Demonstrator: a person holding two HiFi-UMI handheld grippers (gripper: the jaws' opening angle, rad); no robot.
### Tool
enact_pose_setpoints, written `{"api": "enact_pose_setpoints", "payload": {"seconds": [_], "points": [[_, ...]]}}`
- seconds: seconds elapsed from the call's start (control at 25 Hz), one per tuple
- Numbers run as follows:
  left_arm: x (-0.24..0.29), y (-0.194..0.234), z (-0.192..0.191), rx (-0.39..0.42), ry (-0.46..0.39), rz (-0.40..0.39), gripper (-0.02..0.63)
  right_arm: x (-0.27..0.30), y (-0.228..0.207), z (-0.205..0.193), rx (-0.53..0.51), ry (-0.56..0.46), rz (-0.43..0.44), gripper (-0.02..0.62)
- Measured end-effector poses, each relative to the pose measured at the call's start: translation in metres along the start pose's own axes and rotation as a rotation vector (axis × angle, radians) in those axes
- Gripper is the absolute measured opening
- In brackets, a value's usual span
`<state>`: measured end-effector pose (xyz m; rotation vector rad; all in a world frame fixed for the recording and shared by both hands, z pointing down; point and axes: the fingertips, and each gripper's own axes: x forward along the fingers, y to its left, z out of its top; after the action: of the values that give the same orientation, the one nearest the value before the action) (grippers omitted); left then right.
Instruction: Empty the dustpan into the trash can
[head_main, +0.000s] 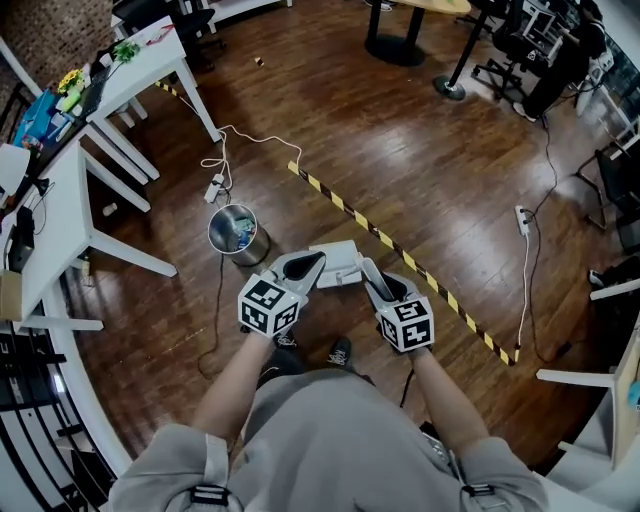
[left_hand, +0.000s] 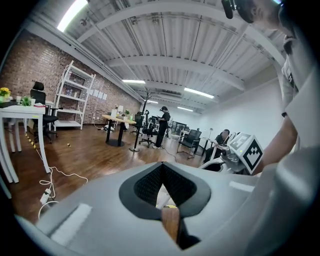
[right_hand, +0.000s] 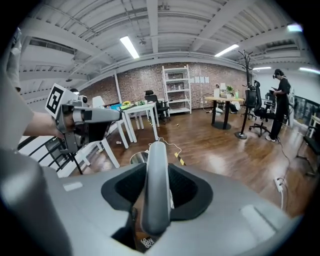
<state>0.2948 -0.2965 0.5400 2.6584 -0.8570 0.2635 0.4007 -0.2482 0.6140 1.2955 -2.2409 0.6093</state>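
right gripper (head_main: 370, 272): jaws are kept partway apart, clamped on the grey handle (right_hand: 156, 185) of the dustpan (head_main: 338, 262). the dustpan is held at twelve o'clock of the person, between the two grippers, above the wooden floor (head_main: 420, 150). left gripper (head_main: 310, 264): jaws are pressed together, nothing pinched; it is set just beside the dustpan's nine o'clock edge. trash can (head_main: 233, 232), metal and open-topped, is seen standing at ten o'clock of the dustpan, near but apart. striped tape (head_main: 440, 290) is laid on the floor, eleven to five o'clock.
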Motion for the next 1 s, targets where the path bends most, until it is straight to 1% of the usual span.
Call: {"api": "enact_pose_setpoints", "payload": {"seconds": [0.16, 0.24, 0.32, 0.52, 0.6, 0.72, 0.84, 0.92, 1.0], "points": [[0.000, -0.003, 0.005, 0.006, -0.006, -0.001, 0.005, -0.003, 0.007, -0.012, 0.018, 0.020, 0.018, 0.132], [-0.004, -0.006, 0.008, 0.006, -0.009, -0.022, 0.005, -0.005, 0.013, -0.019, 0.017, 0.047, 0.021, 0.132], [-0.005, -0.009, 0.010, 0.005, -0.012, -0.046, 0.005, -0.008, 0.013, -0.023, 0.022, 0.059, 0.003, 0.132], [-0.013, -0.010, 0.017, -0.001, -0.003, -0.098, 0.005, -0.011, 0.014, -0.012, 0.080, 0.012, -0.044, 0.138], [-0.015, -0.008, 0.019, -0.015, -0.003, -0.119, 0.005, -0.012, 0.013, -0.002, 0.099, -0.020, -0.068, 0.165], [-0.019, -0.003, 0.031, -0.035, -0.026, -0.143, 0.005, -0.018, 0.008, 0.024, 0.101, -0.086, -0.109, 0.178], [-0.024, 0.003, 0.053, -0.041, -0.061, -0.159, 0.005, -0.030, 0.007, 0.068, 0.074, -0.182, -0.139, 0.179], [-0.029, 0.005, 0.072, -0.032, -0.091, -0.172, 0.005, -0.041, 0.013, 0.106, 0.043, -0.267, -0.140, 0.161], [-0.035, 0.004, 0.090, -0.012, -0.117, -0.183, 0.009, -0.052, 0.021, 0.144, 0.012, -0.354, -0.130, 0.119]]}}
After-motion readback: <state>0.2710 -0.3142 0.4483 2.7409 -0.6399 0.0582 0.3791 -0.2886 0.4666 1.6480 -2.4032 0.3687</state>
